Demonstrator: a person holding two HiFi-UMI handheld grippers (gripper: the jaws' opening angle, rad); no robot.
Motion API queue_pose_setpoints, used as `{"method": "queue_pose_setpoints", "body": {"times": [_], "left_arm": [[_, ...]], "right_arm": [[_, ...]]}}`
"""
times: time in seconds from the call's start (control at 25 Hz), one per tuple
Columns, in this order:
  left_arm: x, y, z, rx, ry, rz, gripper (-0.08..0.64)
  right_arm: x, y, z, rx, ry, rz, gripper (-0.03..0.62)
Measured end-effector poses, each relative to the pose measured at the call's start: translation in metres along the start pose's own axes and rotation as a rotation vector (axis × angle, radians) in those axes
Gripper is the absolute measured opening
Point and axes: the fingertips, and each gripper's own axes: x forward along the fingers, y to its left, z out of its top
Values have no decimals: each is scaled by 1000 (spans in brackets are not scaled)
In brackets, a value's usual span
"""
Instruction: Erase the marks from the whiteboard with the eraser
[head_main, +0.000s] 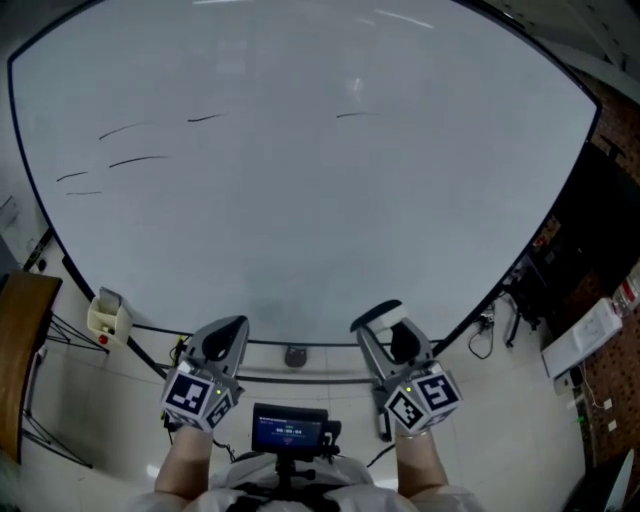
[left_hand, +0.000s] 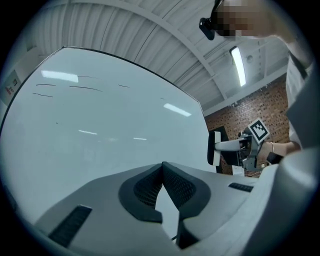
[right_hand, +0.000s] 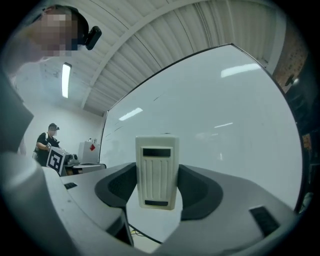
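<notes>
The big whiteboard (head_main: 320, 220) fills the head view, and short dark marks (head_main: 140, 160) sit at its upper left, with one more mark (head_main: 360, 114) near the top middle. Those marks (left_hand: 85, 88) also show in the left gripper view. Below the board's lower edge, my right gripper (head_main: 385, 325) is shut on a cream eraser (right_hand: 157, 172), held upright between the jaws, apart from the board. The eraser (left_hand: 214, 147) shows side-on in the left gripper view. My left gripper (left_hand: 162, 166) is shut with nothing in it, its tips meeting, low beside the right one (head_main: 222, 335).
A cream box (head_main: 108, 315) hangs at the board's lower left corner. A wooden surface (head_main: 20, 340) stands at the far left. A small dark object (head_main: 295, 355) sits on the ledge under the board. Cables (head_main: 487, 330) and a brick wall (head_main: 610, 390) are at right.
</notes>
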Motion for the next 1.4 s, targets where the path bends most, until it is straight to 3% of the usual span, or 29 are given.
{"method": "queue_pose_setpoints", "body": {"times": [0.16,0.4,0.88,1.24,1.4], "left_arm": [[13,8,9,25,-9,27,8],[27,14,21,45,-19,-51,8],[48,45,57,70,-34,-66,8],[48,35,63,70,-52,-146,8],[48,31,63,35,-72,-177,8]], "right_arm": [[19,2,14,-47,-8,7,261],[42,12,36,-66,-29,-24,261],[122,24,205,-518,-93,-317,259],[176,50,250,-606,-66,-354,259],[183,55,260,-630,-124,-378,259]]}}
